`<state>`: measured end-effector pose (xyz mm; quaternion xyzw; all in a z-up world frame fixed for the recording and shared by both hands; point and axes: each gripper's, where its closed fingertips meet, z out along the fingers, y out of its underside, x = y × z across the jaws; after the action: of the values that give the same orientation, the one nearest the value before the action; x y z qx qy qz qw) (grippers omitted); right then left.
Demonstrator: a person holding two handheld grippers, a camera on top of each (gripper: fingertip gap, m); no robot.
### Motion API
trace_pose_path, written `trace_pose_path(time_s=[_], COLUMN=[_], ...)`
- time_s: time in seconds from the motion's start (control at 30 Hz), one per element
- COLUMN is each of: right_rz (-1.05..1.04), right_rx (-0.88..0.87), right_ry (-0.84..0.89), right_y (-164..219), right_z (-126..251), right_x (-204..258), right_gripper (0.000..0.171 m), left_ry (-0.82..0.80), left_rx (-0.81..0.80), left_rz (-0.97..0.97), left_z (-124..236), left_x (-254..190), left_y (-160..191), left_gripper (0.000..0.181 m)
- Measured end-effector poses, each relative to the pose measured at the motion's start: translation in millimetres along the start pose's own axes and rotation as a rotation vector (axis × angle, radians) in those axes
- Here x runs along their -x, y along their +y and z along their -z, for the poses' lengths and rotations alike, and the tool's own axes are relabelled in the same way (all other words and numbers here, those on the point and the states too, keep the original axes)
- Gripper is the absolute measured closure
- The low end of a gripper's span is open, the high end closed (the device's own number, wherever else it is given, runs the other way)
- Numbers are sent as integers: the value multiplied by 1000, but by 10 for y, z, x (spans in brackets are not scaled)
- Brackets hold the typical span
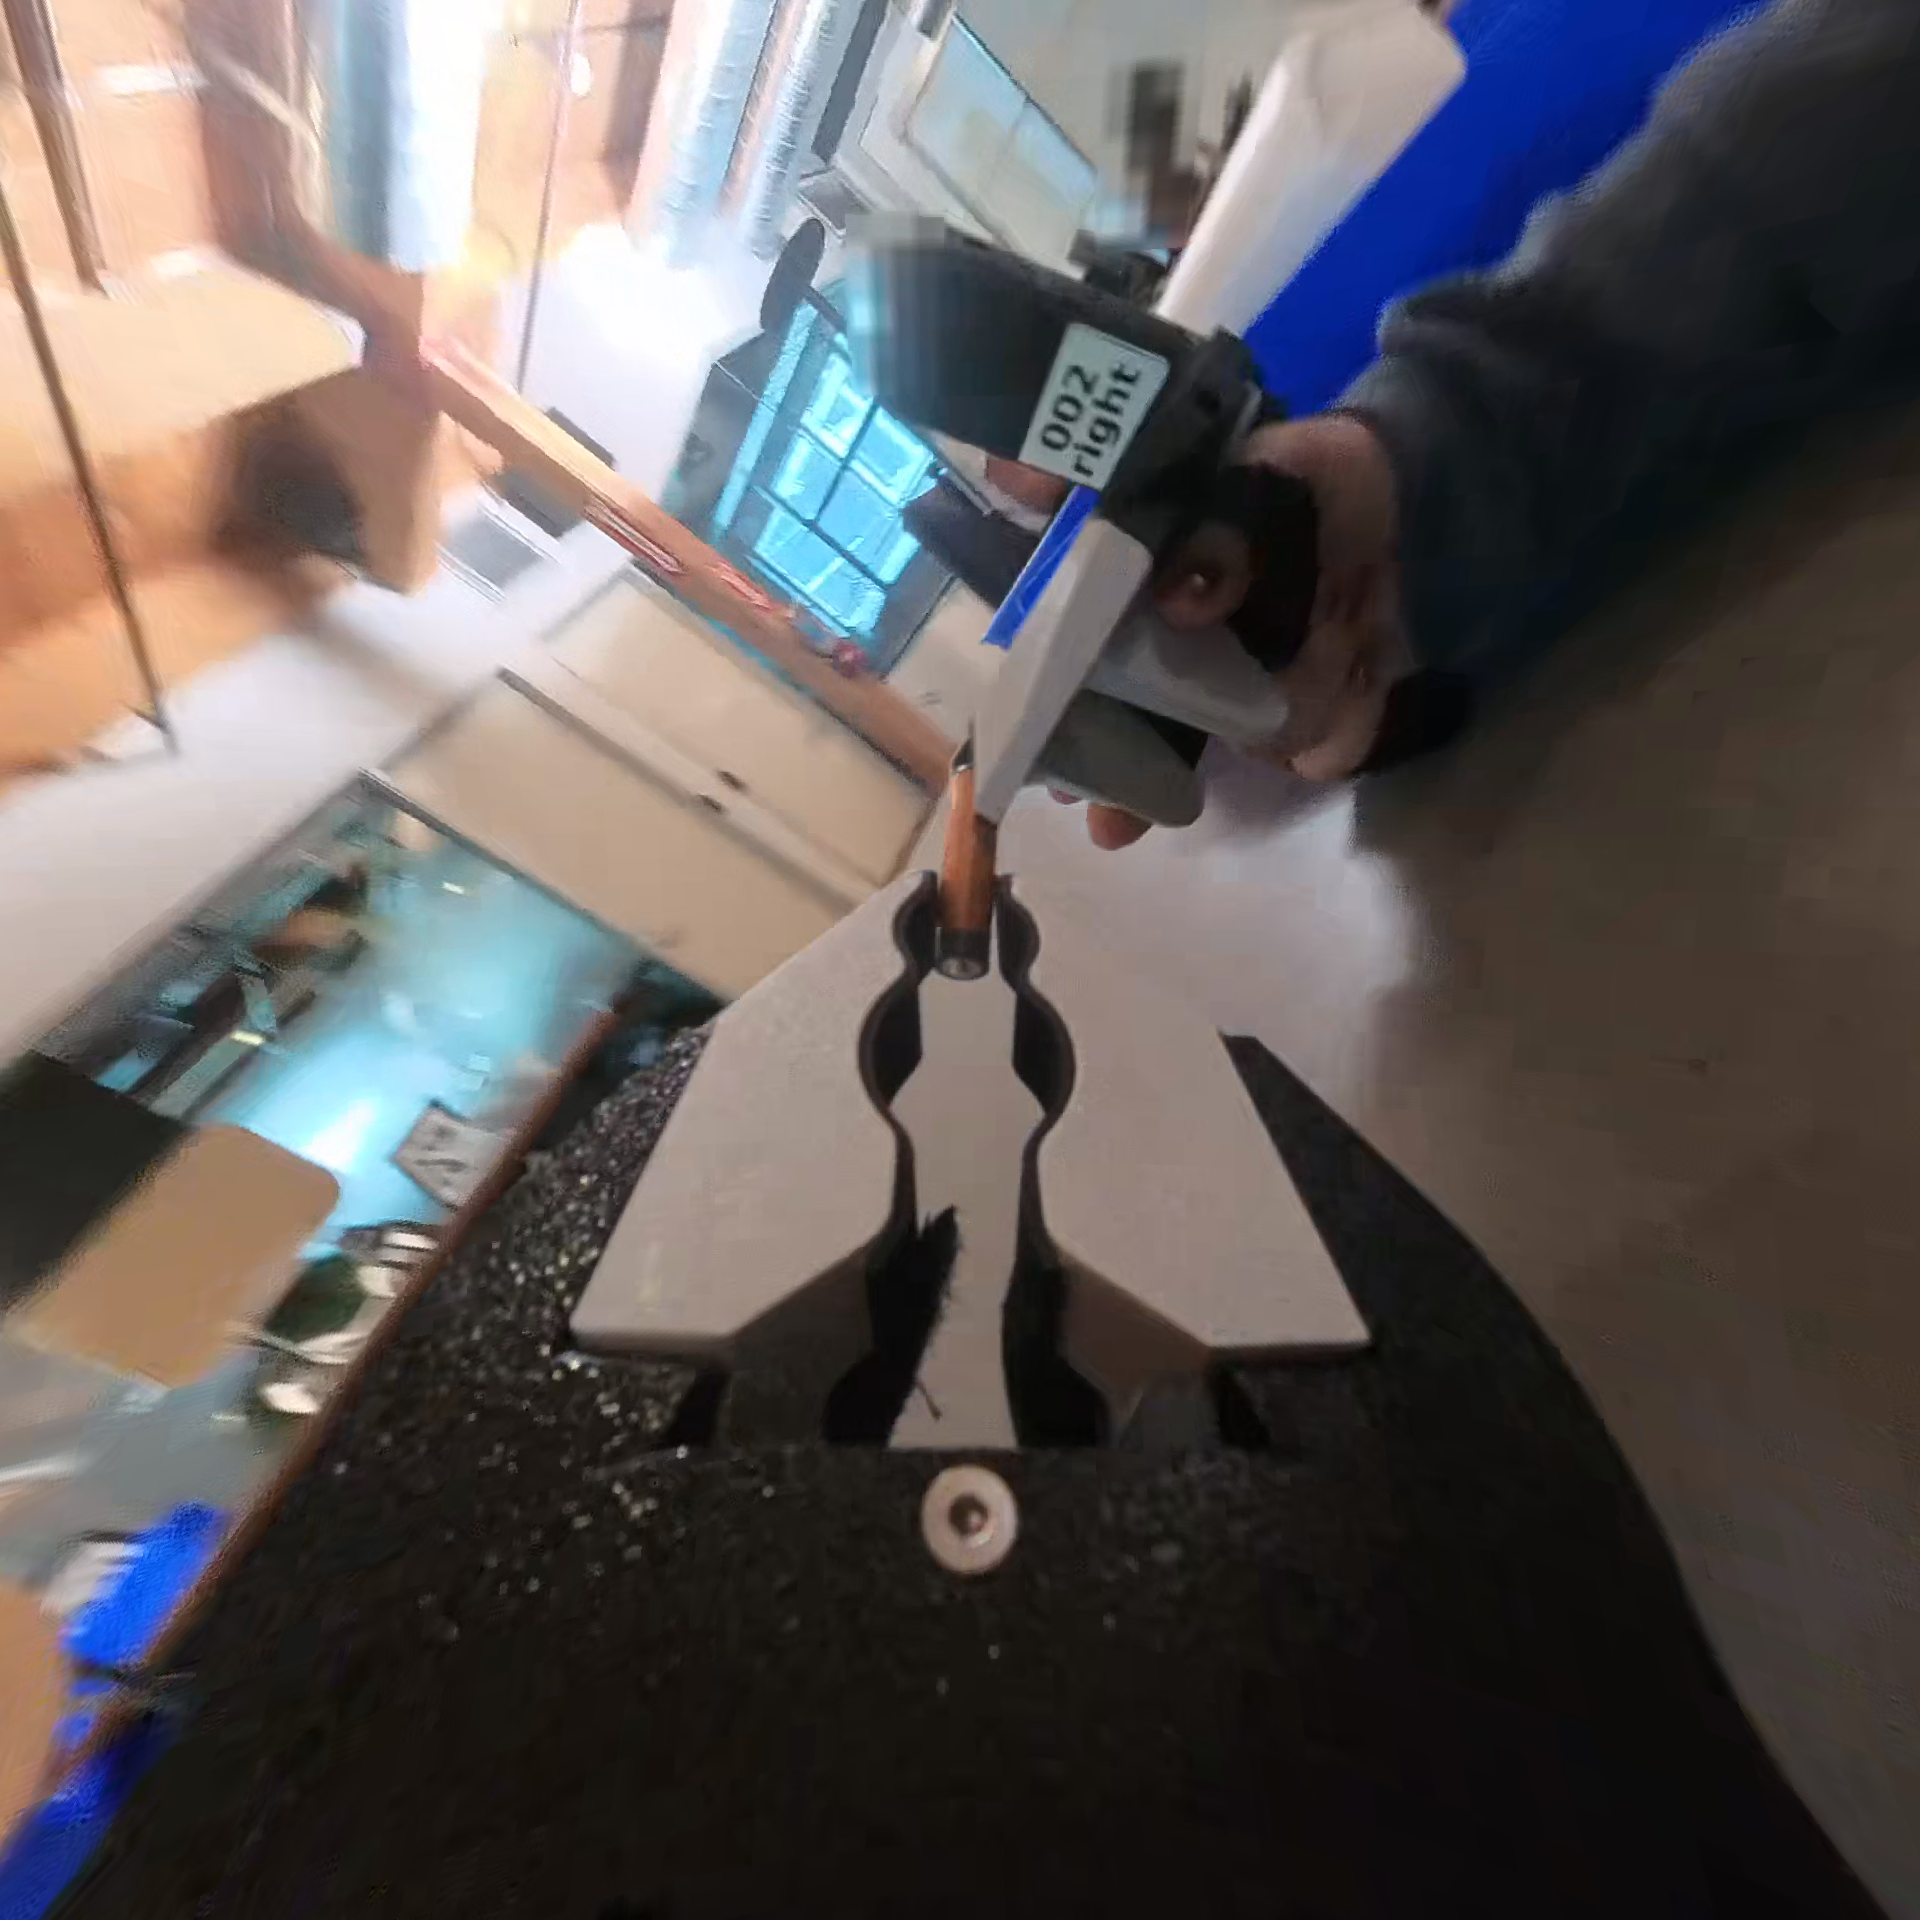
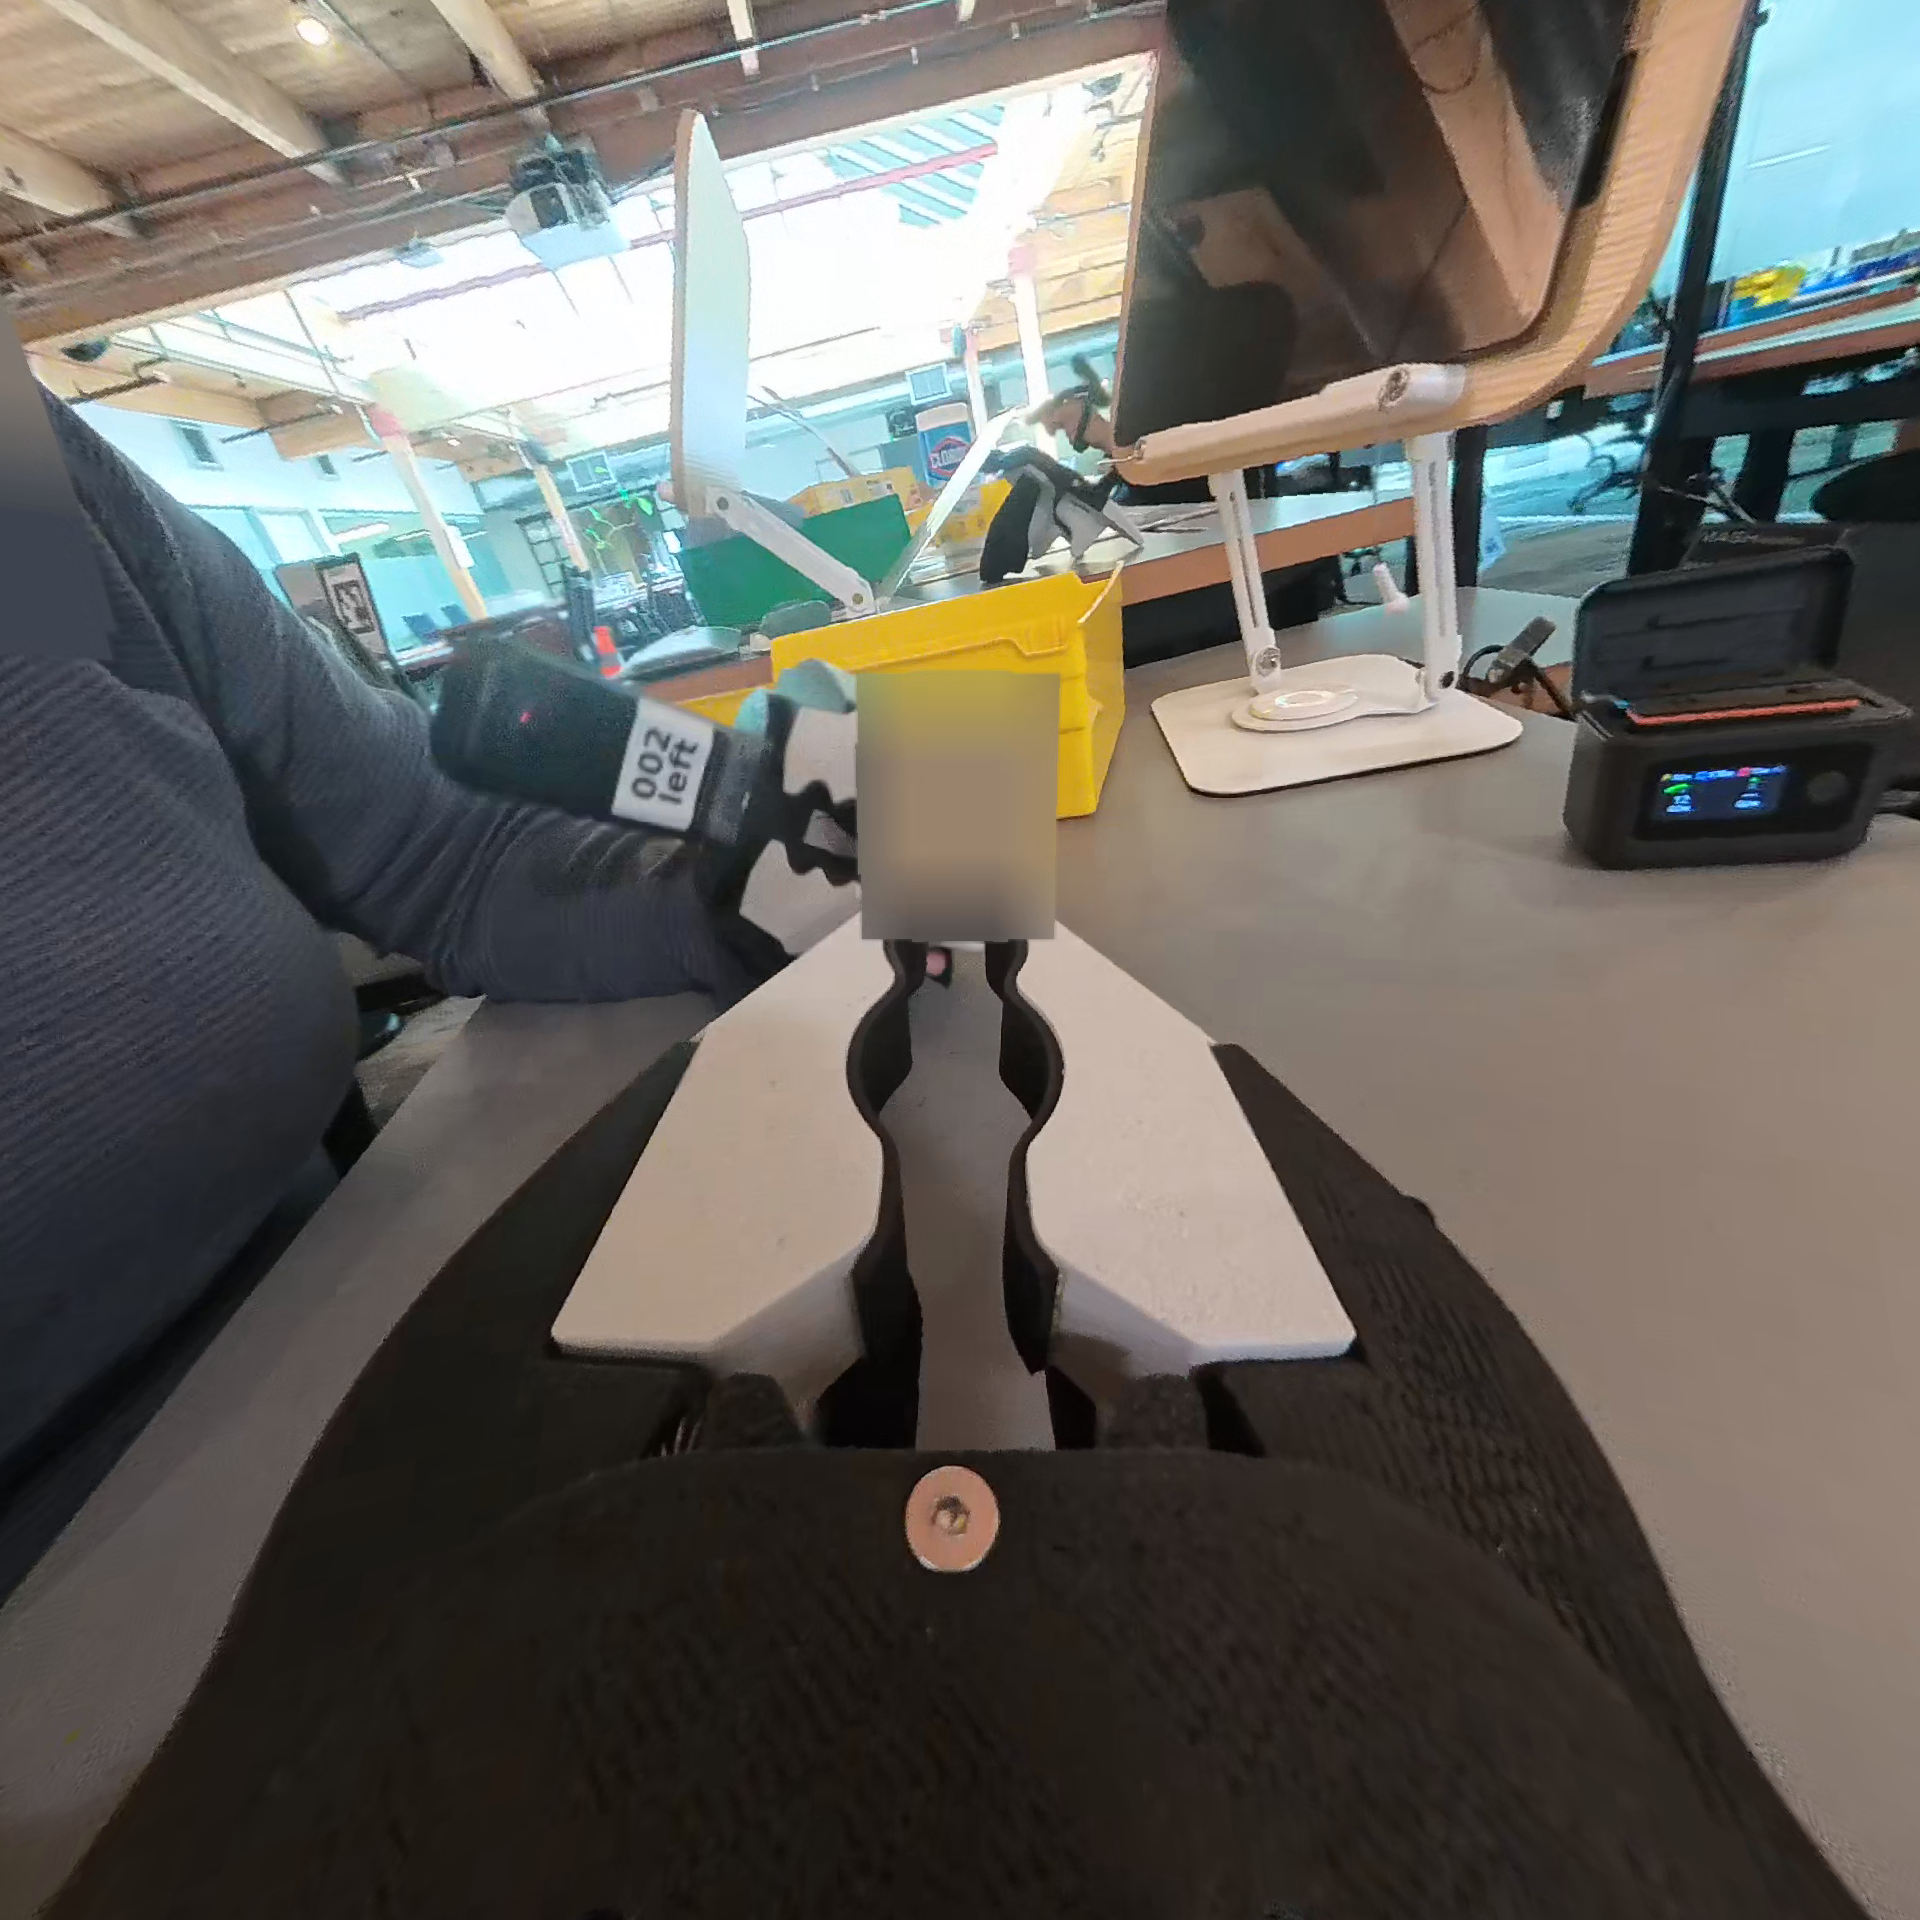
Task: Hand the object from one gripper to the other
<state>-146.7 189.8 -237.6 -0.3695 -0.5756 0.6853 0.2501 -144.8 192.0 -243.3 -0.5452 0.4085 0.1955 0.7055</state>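
Between the left gripper's (image 1: 961,914) fingers, a thin copper-coloured object (image 1: 964,868) is being pinched at one end, pointing toward 12 o'clock so the right gripper (image 1: 982,795) is pinching its far end; both are hovering above the grey surface (image 1: 1558,1039), mid-handover.

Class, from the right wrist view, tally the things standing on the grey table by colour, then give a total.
Yellow: 1, the bin
White: 1, the stand
Black: 1, the case
Total: 3
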Motion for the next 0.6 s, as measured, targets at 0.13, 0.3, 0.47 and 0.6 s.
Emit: trace_pose_path(time_s=[0.13, 0.3, 0.47, 0.6], right_rz=[-3, 24, 315, 832], right_rx=[22, -11, -99, -26], right_ry=[0, 28, 301, 579], right_y=[37, -20, -262, -366], right_z=[-11, -30, 55, 34], right_x=[3, -11, -218, -224], right_gripper=[163, 163, 110, 93], left_ry=[3, 29, 65, 224], left_rx=[101, 141, -35, -198], left_rz=[-54, 113, 819, 1299], left_z=[-74, -95, -98, -123], left_x=[-52, -2, 255, 283], left_y=[124, 166, 51, -60], left_gripper=[169, 173, 173, 174])
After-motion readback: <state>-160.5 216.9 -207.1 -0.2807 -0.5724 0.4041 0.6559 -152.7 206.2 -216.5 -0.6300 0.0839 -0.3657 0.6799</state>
